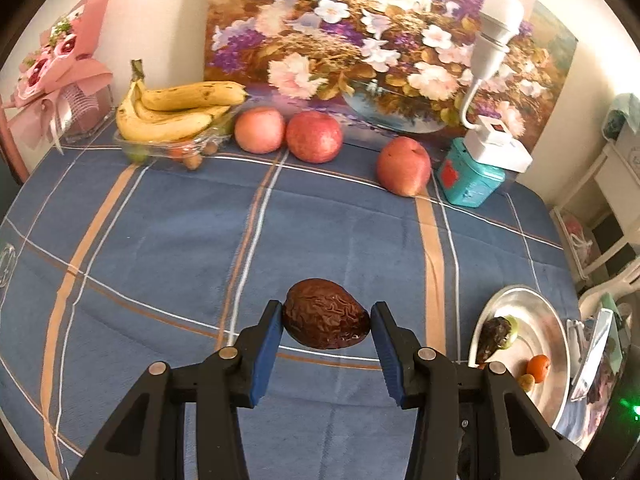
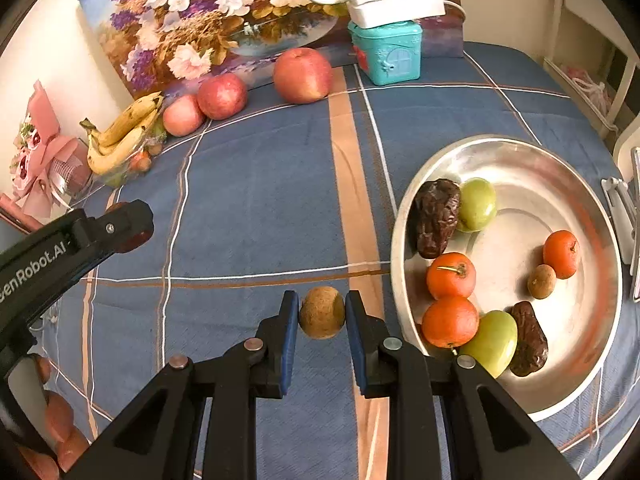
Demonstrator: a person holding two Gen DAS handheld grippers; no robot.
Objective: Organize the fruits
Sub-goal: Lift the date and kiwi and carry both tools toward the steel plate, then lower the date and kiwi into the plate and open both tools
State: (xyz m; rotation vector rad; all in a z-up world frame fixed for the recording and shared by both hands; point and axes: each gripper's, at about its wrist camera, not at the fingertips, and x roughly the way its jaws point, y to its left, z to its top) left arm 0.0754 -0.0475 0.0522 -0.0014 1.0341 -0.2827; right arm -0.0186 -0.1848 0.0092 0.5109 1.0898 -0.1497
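1. Right gripper point(image 2: 322, 312) pinches a small round brown-tan fruit point(image 2: 322, 312) between its blue pads.
2. Round silver metal dish point(image 2: 404, 216) with fruit lies just right of it, nearer this arm.
3. Left gripper point(image 1: 326, 316) clamps a wrinkled dark-brown dried fruit point(image 1: 326, 314), long axis across the jaws, dish well to its right.

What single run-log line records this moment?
left hand-held gripper: holds wrinkled dried date | right hand-held gripper: holds small brown longan | metal plate: not yet loaded

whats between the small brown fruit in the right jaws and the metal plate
Only bare blue plaid tablecloth with its tan stripe; the right wrist view shows no object between the small brown fruit and the metal plate, whose rim sits just to the right.
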